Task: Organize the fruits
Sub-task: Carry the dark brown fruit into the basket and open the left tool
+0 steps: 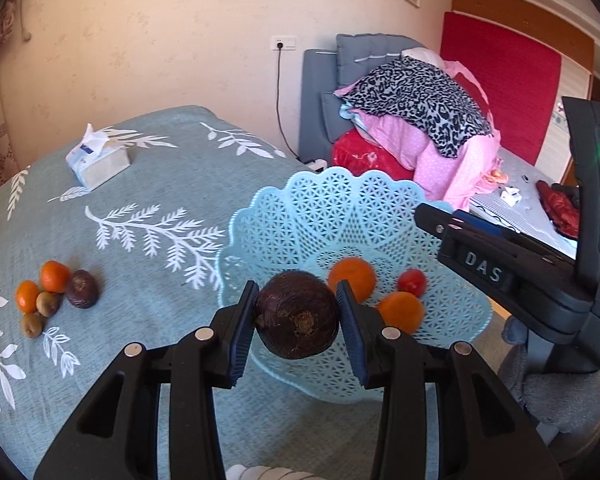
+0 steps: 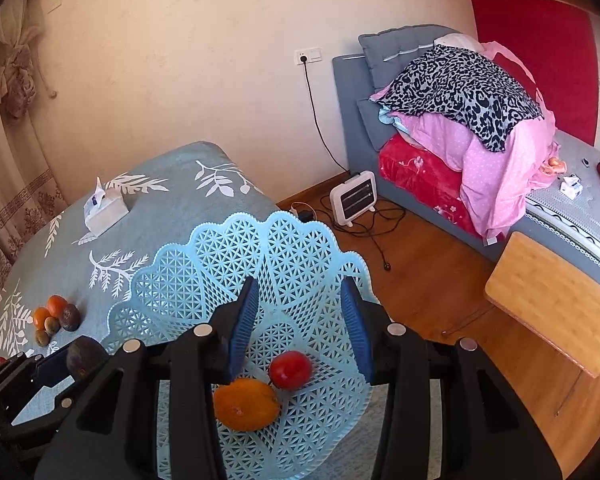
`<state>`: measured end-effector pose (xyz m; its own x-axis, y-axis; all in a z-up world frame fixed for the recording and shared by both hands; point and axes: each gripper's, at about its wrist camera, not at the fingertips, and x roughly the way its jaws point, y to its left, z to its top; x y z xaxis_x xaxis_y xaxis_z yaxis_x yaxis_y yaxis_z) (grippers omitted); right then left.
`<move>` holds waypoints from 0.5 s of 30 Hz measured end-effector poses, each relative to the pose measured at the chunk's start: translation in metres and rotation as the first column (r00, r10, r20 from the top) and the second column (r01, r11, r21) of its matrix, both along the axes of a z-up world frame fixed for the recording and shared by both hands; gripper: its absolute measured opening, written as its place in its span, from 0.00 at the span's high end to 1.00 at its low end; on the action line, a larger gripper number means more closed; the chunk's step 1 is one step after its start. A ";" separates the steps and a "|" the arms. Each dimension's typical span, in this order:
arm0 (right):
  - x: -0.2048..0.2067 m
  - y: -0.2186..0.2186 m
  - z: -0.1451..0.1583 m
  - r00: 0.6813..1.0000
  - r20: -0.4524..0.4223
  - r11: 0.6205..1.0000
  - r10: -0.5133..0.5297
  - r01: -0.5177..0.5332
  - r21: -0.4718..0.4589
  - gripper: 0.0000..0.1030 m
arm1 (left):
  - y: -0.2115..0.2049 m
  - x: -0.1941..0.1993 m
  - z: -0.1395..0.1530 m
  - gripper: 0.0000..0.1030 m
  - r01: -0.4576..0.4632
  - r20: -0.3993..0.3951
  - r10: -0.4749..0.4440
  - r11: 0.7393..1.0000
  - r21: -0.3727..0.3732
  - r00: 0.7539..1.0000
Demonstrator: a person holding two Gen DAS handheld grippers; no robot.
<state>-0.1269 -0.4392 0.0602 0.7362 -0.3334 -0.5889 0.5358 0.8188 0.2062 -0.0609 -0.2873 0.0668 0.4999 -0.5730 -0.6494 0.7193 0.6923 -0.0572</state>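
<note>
A tissue box point(image 1: 97, 159) sits near the far left corner of the desk, whose teal cloth point(image 1: 172, 184) carries a white leaf print. Beyond the desk's far edge, a wall socket point(image 2: 308, 56) feeds a black cable point(image 2: 320, 128) down to the wooden floor point(image 2: 420, 264), where a small white heater point(image 2: 353, 198) stands. Beside it, a grey bed point(image 2: 352, 92) holds pink bedding point(image 2: 488, 160) topped by a leopard-print blanket point(image 2: 460, 84). A wooden board point(image 2: 548, 300) lies right of the heater.
</note>
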 end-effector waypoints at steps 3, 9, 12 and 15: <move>-0.002 0.000 0.001 1.000 0.005 1.000 -0.007 0.007 -0.001 0.57 | 0.003 -0.004 0.002 0.36 -0.001 0.018 0.002 1.000 -0.028 1.000; -0.005 -0.005 0.003 0.999 0.024 0.999 -0.040 0.040 0.003 0.46 | 0.012 0.007 0.002 0.35 -0.057 -0.001 0.057 0.998 -0.027 0.998; -0.007 -0.005 0.005 0.998 0.034 0.999 -0.051 0.051 -0.001 0.46 | 0.017 0.014 0.001 0.30 -0.094 0.003 0.094 0.996 -0.008 0.996; -0.009 -0.006 0.006 0.997 0.042 0.998 -0.061 0.061 -0.002 0.46 | 0.022 0.016 0.001 0.22 -0.116 0.023 0.116 0.993 0.001 0.993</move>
